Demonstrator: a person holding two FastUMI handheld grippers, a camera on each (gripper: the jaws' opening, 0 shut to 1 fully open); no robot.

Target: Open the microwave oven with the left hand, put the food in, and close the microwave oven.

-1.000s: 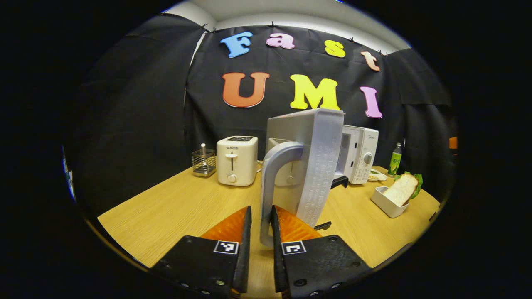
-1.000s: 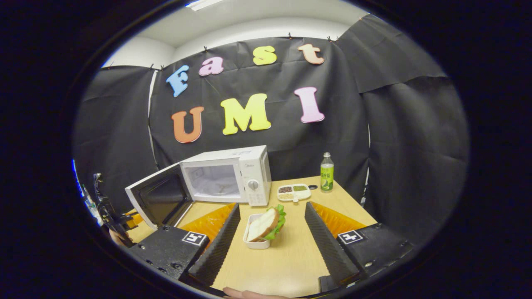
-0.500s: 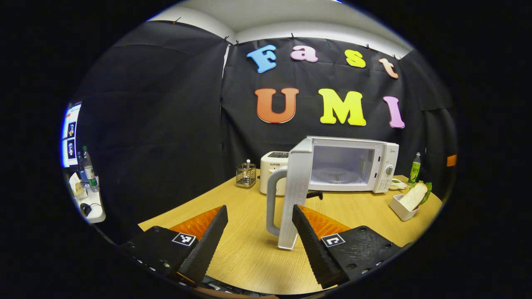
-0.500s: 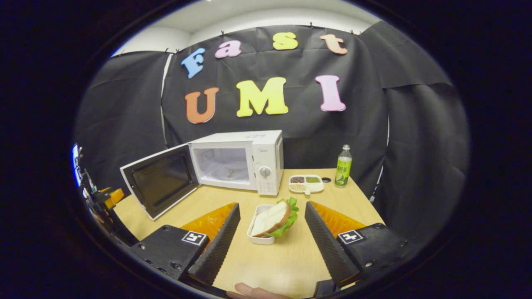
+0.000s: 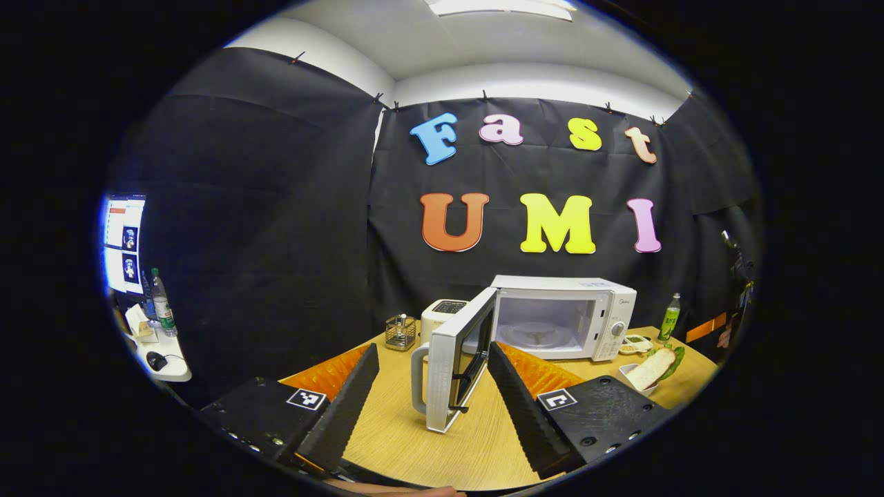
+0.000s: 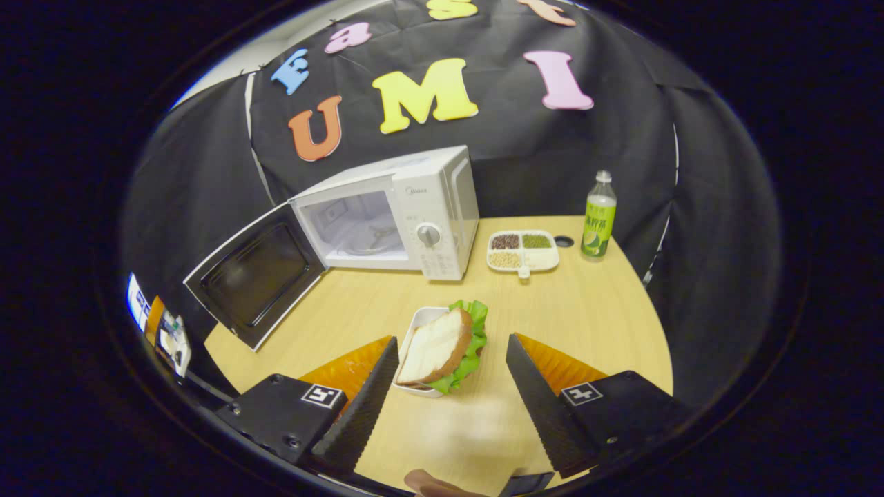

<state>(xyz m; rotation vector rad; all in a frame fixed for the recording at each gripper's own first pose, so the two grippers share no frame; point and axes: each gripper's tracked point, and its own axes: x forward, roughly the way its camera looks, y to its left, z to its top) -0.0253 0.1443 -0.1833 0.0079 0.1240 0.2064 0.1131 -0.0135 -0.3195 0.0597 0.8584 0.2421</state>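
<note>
Food: 1 sandwich (image 6: 442,345) (bread + lettuce) standing in 1 white tray (image 6: 416,324), mid-desk toward front edge, in front of microwave (image 6: 397,210). Same sandwich shows in left gripper view near desk's right edge (image 5: 655,368). Not in oven yet.

Right gripper (image 6: 449,393): fingers spread wide, nothing between them touching; tray sits just ahead of the gap, near the left finger. Judgement: lined up so tray can be pinched by its sides – grasp step is next.

Microwave at desk's back edge, door (image 6: 252,276) swung fully open to the left, cavity bare w/ turntable visible. Judgement: opening step done; door parked wide to leave a clear path for tray.

Left gripper (image 5: 431,397): released, fingers apart, apart from door handle (image 5: 418,379) which shows between them farther off.

Other items, 1 each: toaster (image 5: 442,316), wire holder (image 5: 400,332), green bottle (image 6: 598,215), 3-compartment dish (image 6: 523,250) beside microwave's right side. Desk (image 6: 594,324) otherwise bare wood.
</note>
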